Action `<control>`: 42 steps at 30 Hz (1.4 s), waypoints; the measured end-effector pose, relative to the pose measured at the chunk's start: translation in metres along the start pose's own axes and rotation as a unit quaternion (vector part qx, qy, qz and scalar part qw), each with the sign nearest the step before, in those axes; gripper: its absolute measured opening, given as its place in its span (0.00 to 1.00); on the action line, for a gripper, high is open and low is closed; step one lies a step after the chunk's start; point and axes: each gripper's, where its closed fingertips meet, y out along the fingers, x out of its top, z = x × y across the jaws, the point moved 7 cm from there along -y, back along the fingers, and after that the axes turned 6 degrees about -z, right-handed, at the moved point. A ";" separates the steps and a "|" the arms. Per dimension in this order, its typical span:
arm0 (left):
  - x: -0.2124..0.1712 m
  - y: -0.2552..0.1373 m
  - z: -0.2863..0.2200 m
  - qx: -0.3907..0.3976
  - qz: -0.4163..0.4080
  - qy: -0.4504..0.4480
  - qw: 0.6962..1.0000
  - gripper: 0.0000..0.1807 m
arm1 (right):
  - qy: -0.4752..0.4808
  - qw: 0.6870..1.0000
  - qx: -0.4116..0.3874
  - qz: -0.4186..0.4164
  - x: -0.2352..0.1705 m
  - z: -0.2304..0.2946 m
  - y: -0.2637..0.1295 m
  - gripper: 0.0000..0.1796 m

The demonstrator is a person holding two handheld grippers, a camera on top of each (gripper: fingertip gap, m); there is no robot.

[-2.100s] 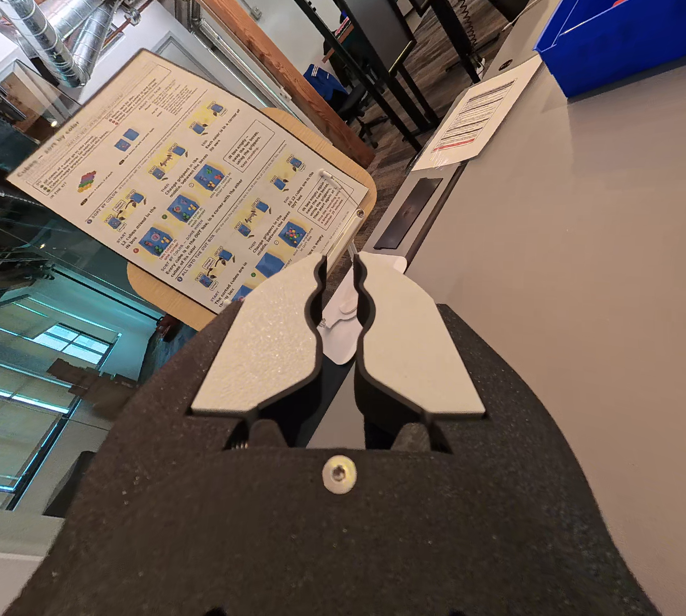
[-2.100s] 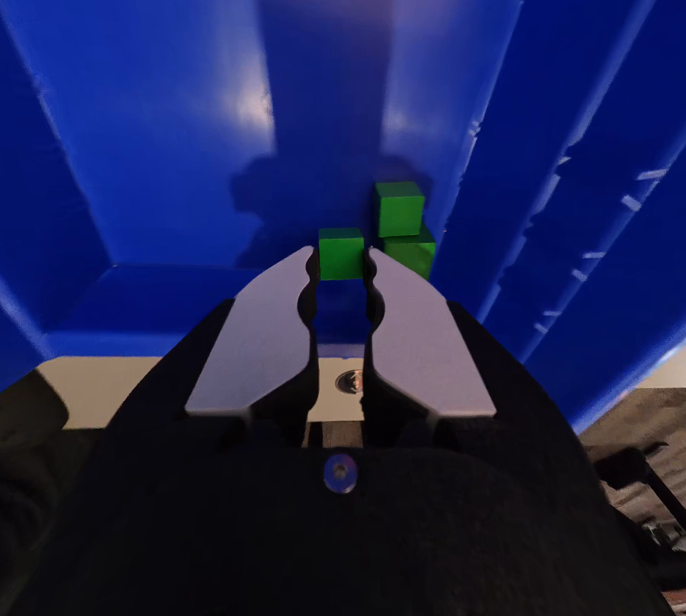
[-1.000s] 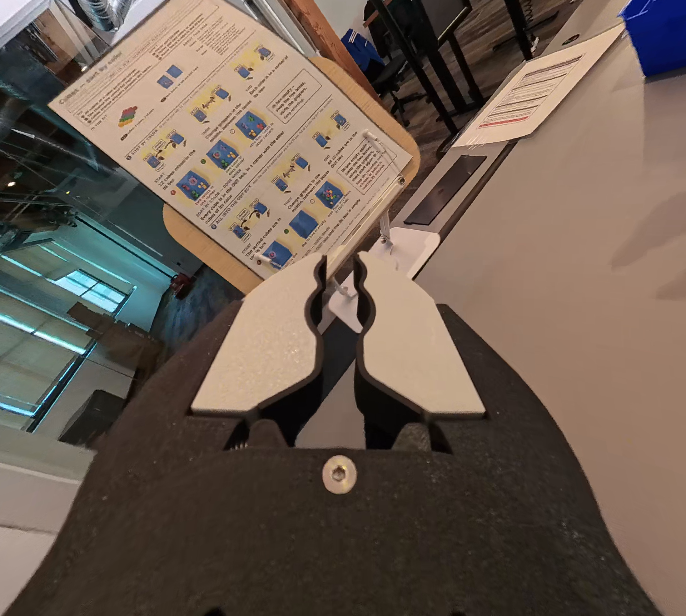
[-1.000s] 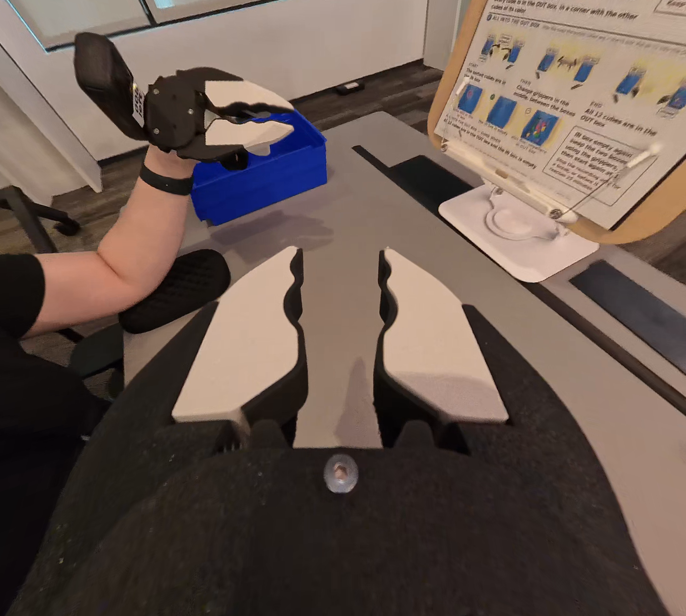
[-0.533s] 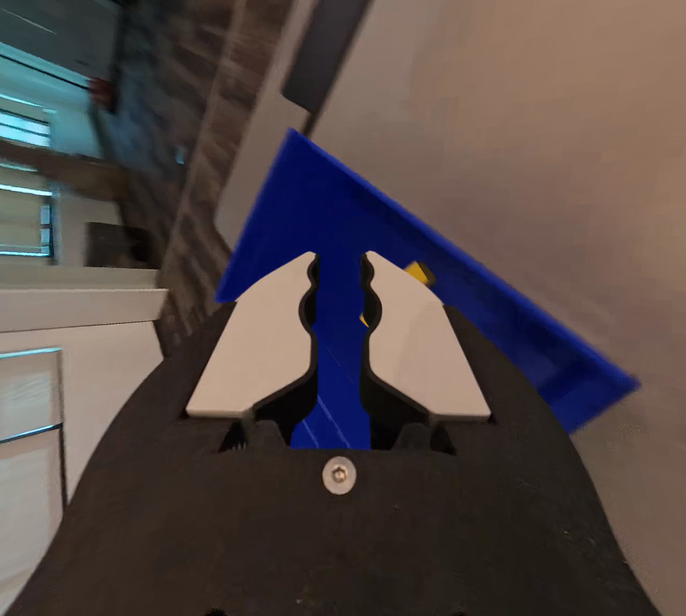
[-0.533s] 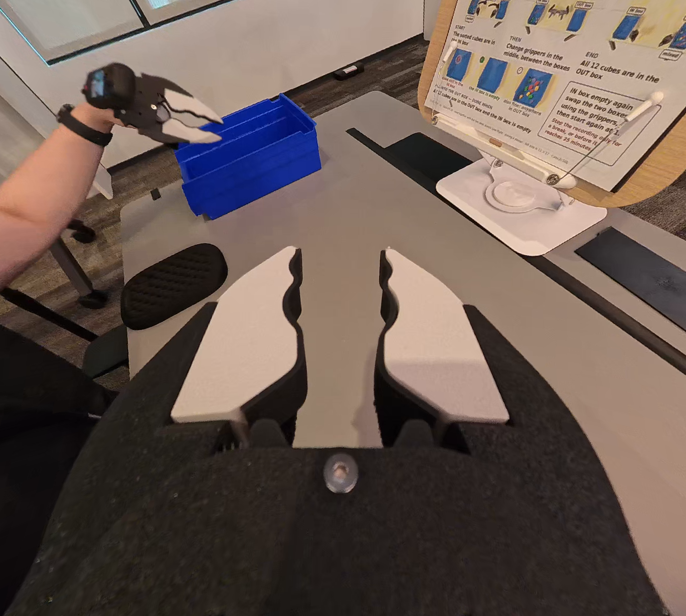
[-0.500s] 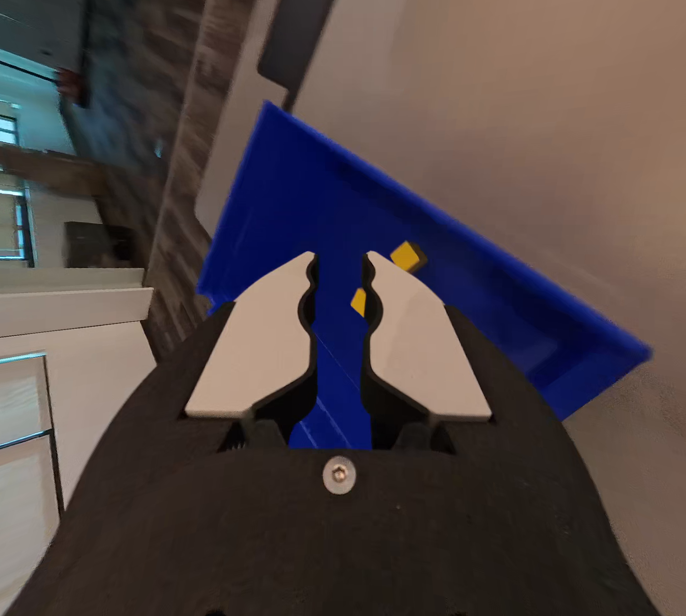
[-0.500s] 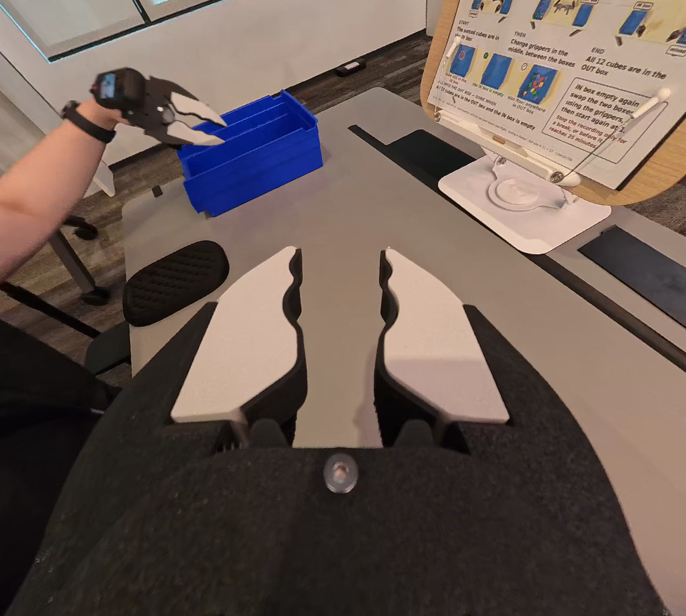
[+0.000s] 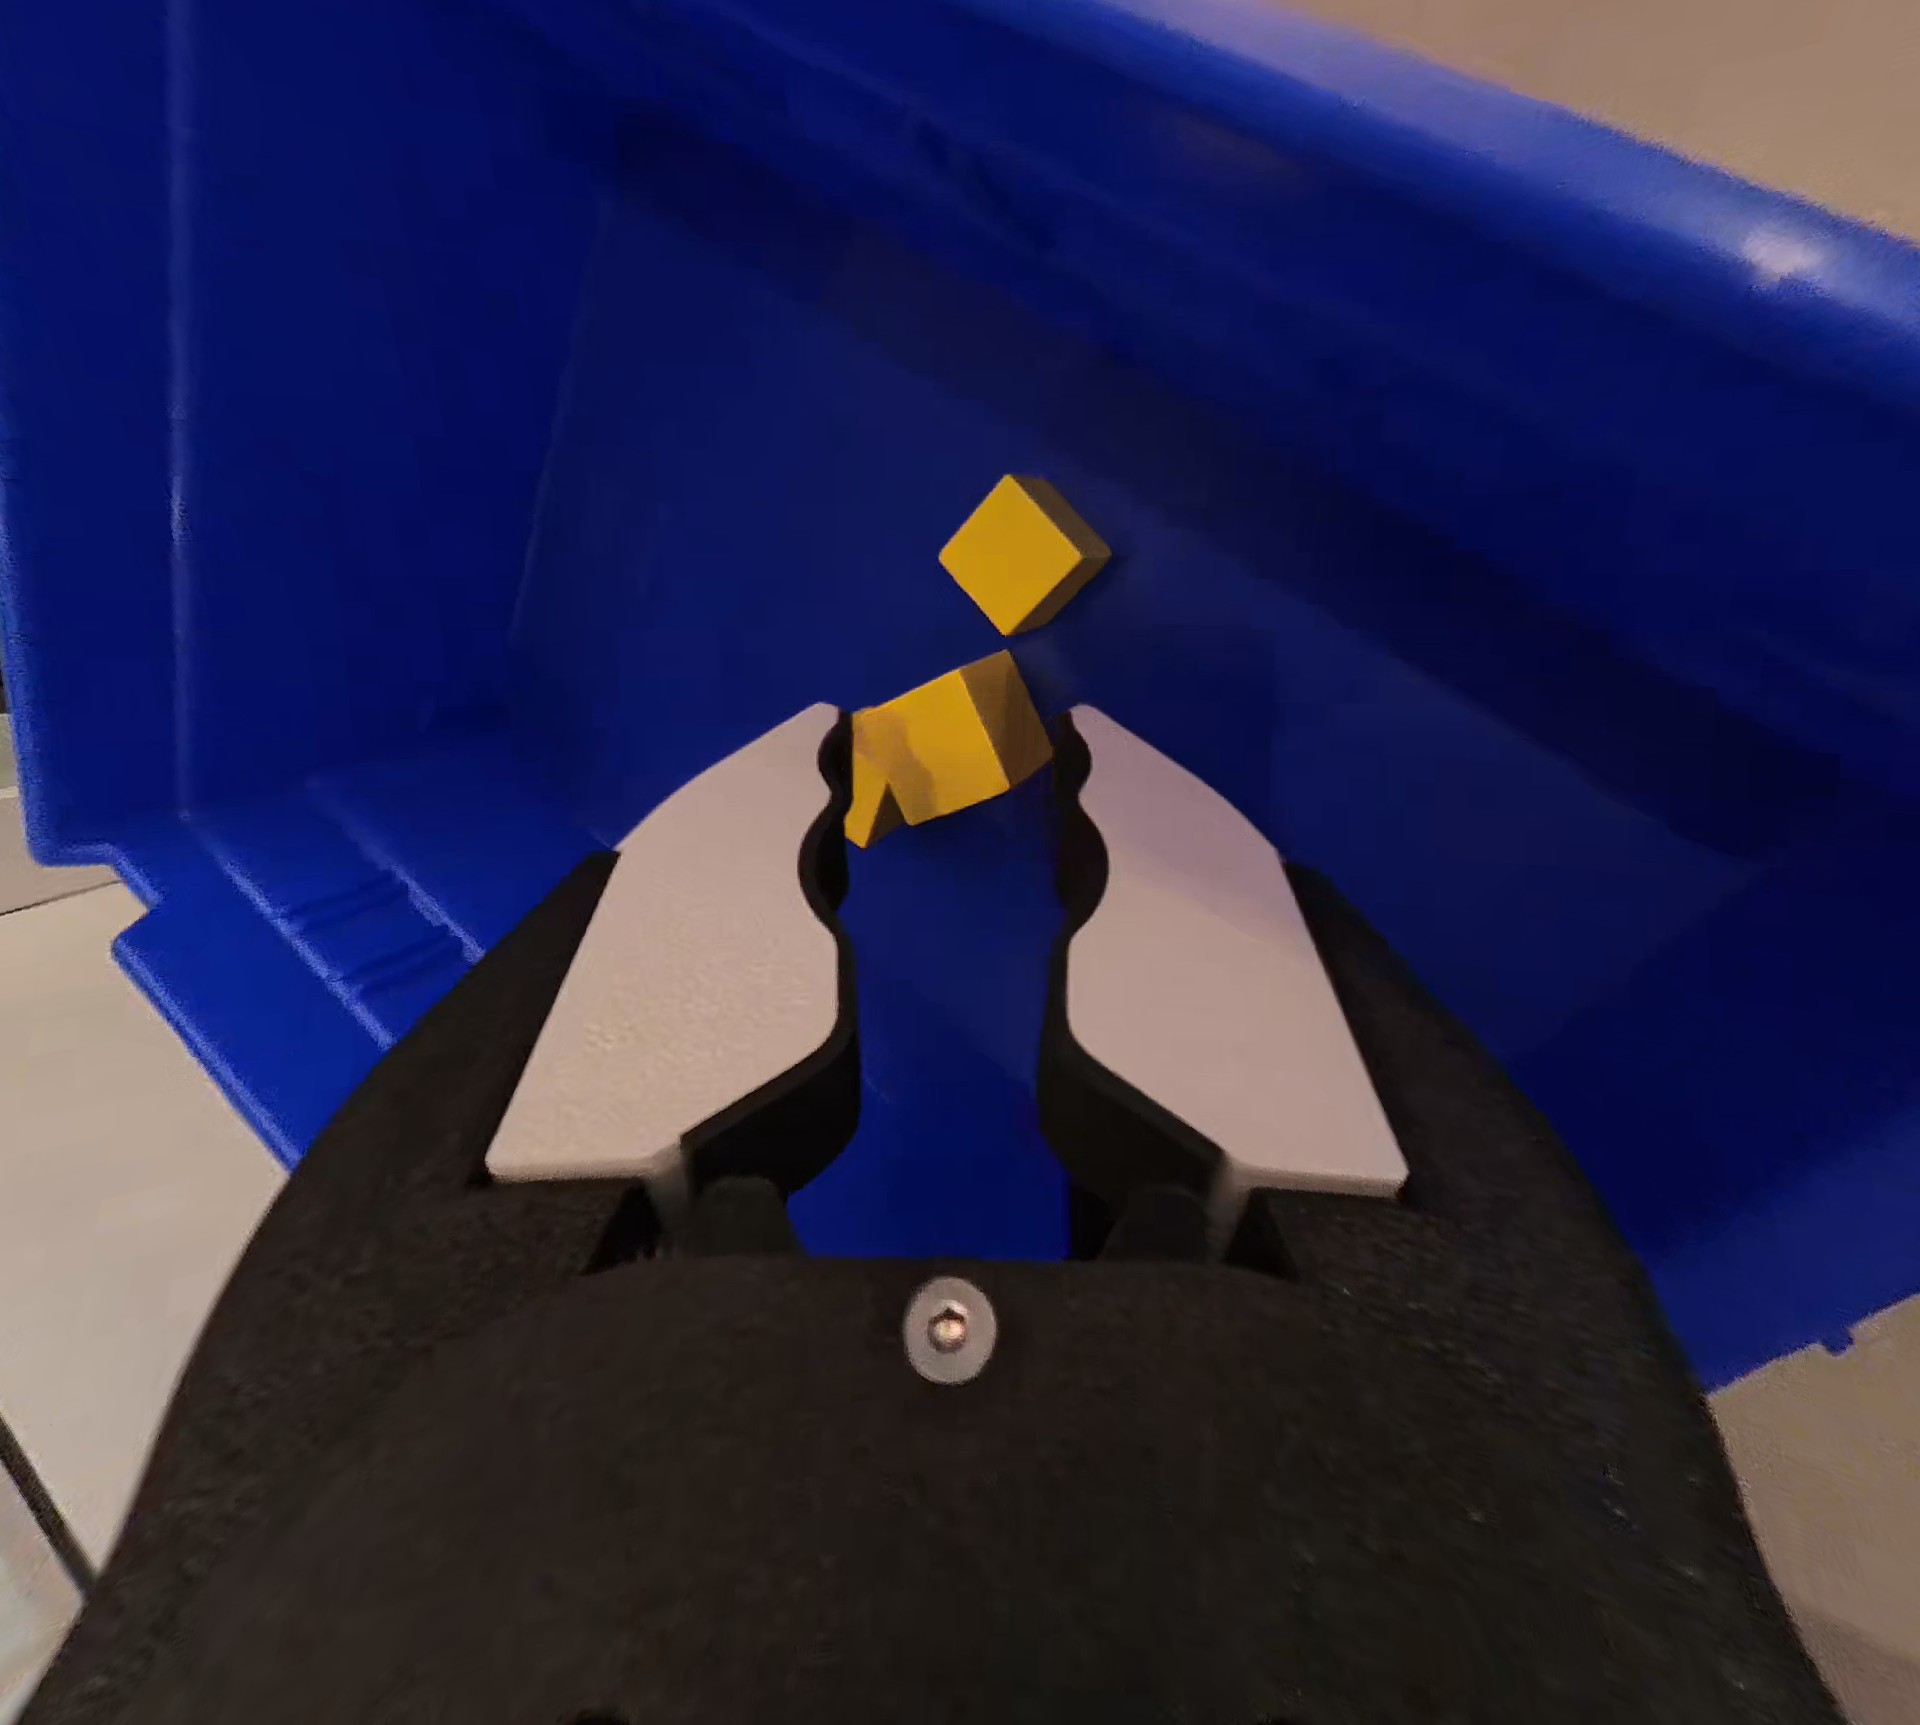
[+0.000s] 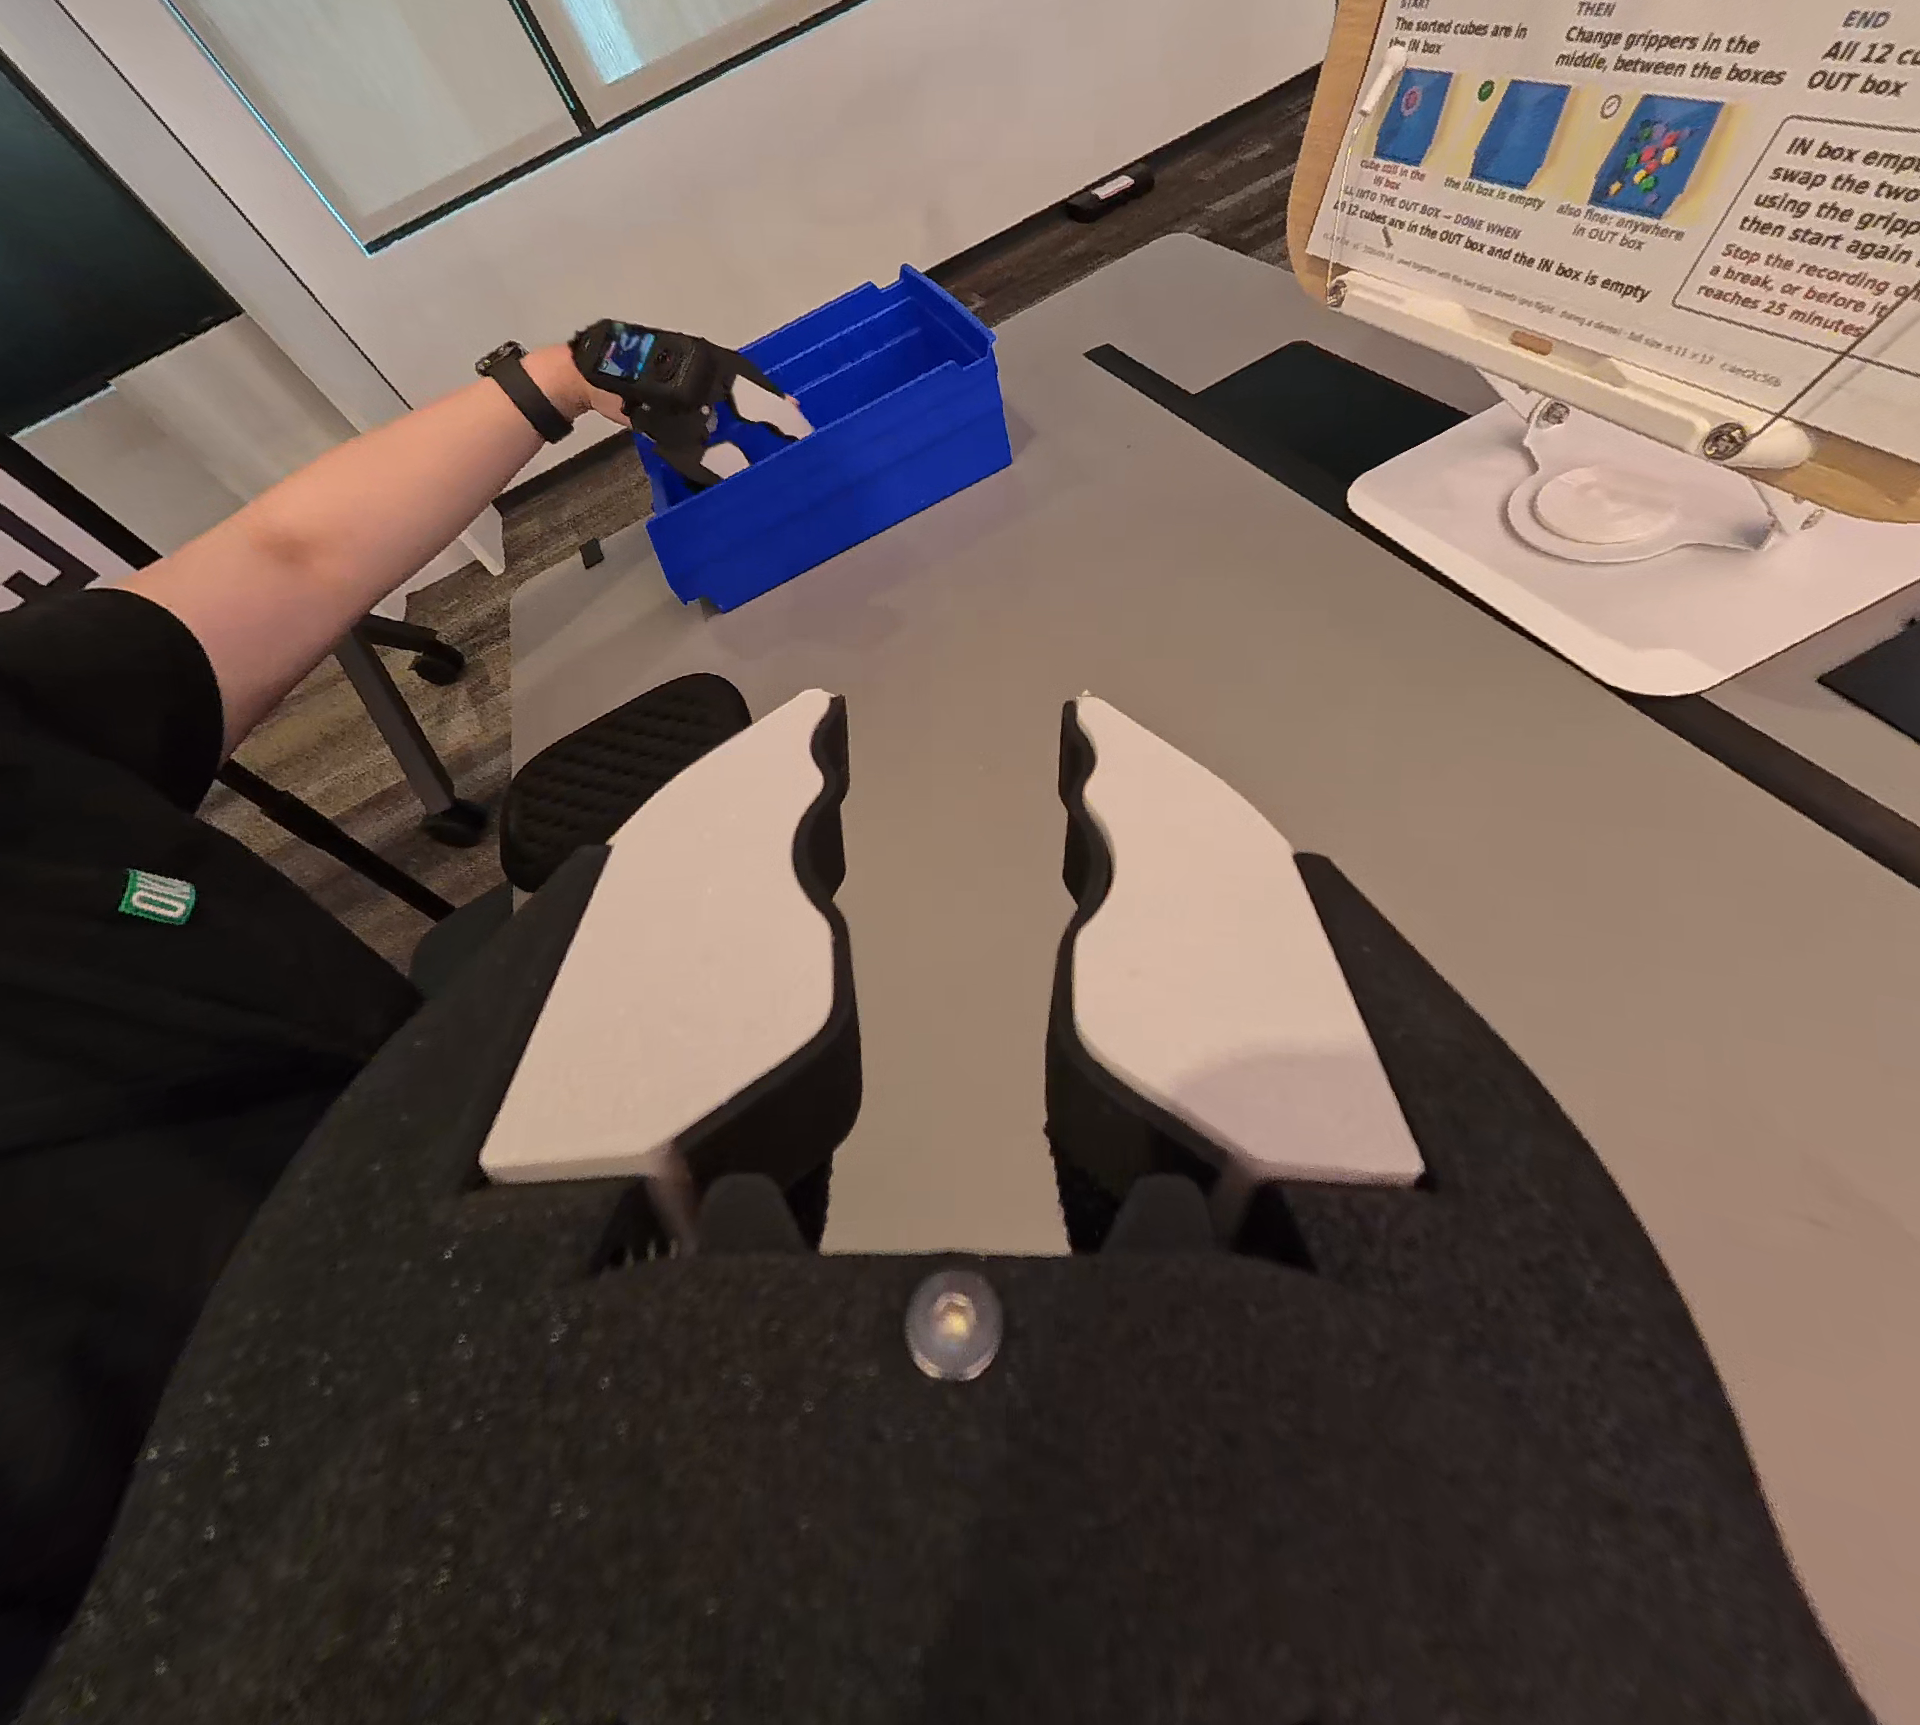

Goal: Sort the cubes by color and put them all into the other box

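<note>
Grey table (image 10: 1195,636), blue box (image 9: 416,325): your left gripper (image 9: 945,730) is spread around the near yellow cube (image 9: 940,756); second cube (image 9: 1023,553) at 1 o'clock. Centre, then squeeze. Right gripper (image 10: 951,719) spread, empty.

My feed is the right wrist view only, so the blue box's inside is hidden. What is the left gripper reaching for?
Observer: The left gripper points at the nearer yellow cube, which sits between its fingertips.
Operator: Is it gripped?
Observer: The jaws stand apart; whether they touch it, I cannot tell.
Operator: Any other cubes?
Observer: A farther yellow cube lies just beyond, apart from the first, inside the blue box.
</note>
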 end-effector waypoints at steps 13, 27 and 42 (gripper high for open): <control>-0.013 0.020 0.011 -0.012 0.010 -0.072 0.997 0.21 | -0.003 0.999 -0.009 0.039 -0.007 -0.005 0.010 0.21; -0.010 0.023 0.018 -0.013 0.041 -0.118 0.992 0.23 | -0.001 0.998 -0.009 0.058 -0.010 -0.005 0.015 0.20; 0.001 0.030 0.023 -0.043 0.140 -0.060 0.987 0.18 | -0.008 0.998 0.001 0.058 -0.010 0.001 0.007 0.20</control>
